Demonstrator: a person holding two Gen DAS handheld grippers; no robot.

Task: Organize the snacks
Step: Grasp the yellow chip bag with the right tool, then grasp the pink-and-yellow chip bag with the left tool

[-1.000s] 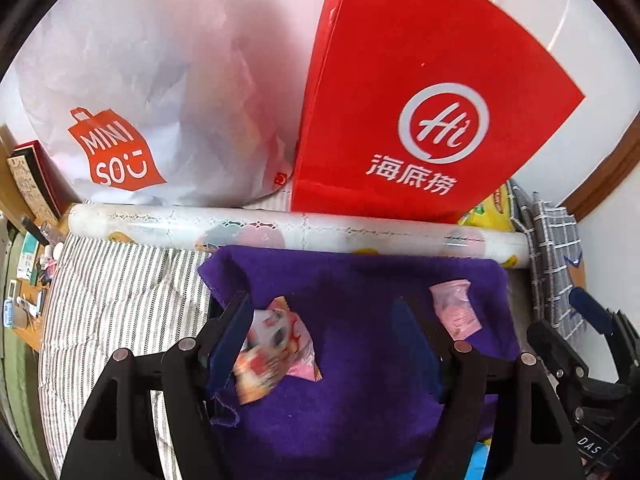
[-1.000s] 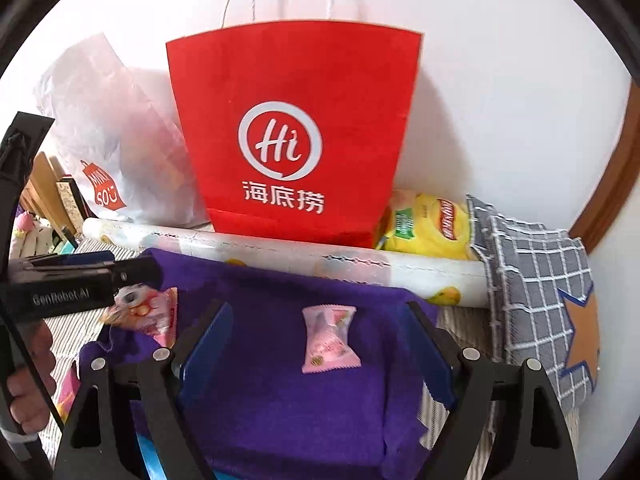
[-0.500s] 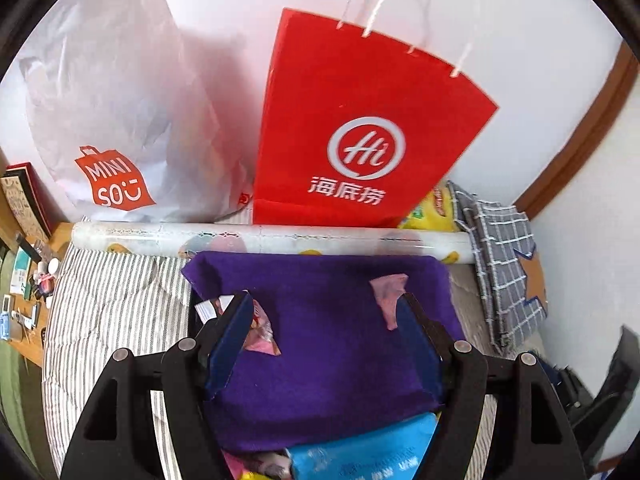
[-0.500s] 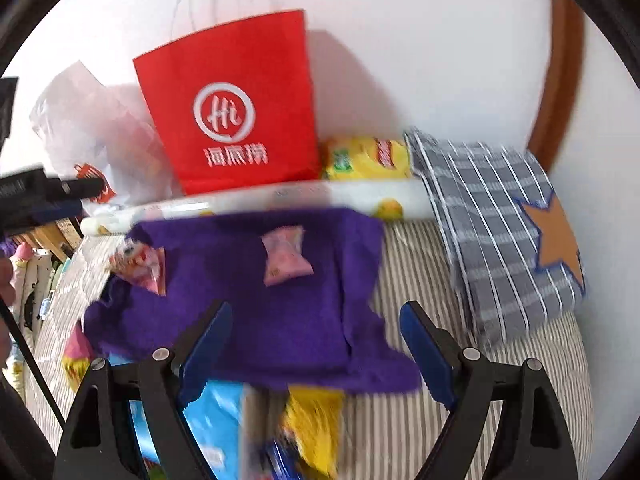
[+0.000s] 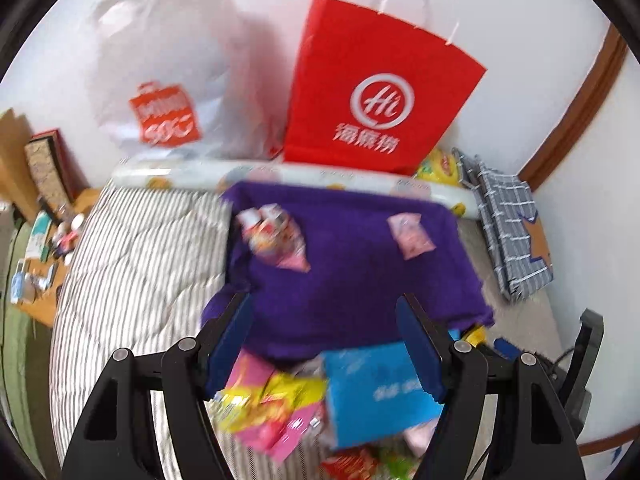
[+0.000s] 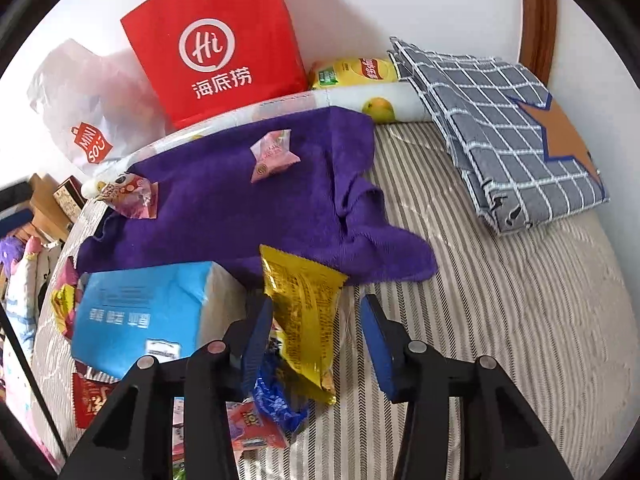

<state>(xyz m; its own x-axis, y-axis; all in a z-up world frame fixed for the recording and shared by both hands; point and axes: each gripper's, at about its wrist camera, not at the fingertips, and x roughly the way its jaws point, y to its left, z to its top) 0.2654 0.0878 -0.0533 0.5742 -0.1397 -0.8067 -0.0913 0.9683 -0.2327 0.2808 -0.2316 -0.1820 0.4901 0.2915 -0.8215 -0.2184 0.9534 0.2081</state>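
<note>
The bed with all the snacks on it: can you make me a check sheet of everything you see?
Surface: striped bedcover with a purple cloth spread on it.
Job's things: pink packet and colourful packet on the cloth; gold packet and blue pack in a heap nearer the camera.
Clutter: red paper bag, white plastic bag, printed roll, checked cushion.
Grippers: left gripper open, empty. Right gripper has just been closing, gold packet between its fingers, one finger not touching it yet.
Cables: nothing seen.
Surroundings: white wall, wooden trim, cluttered side table.
</note>
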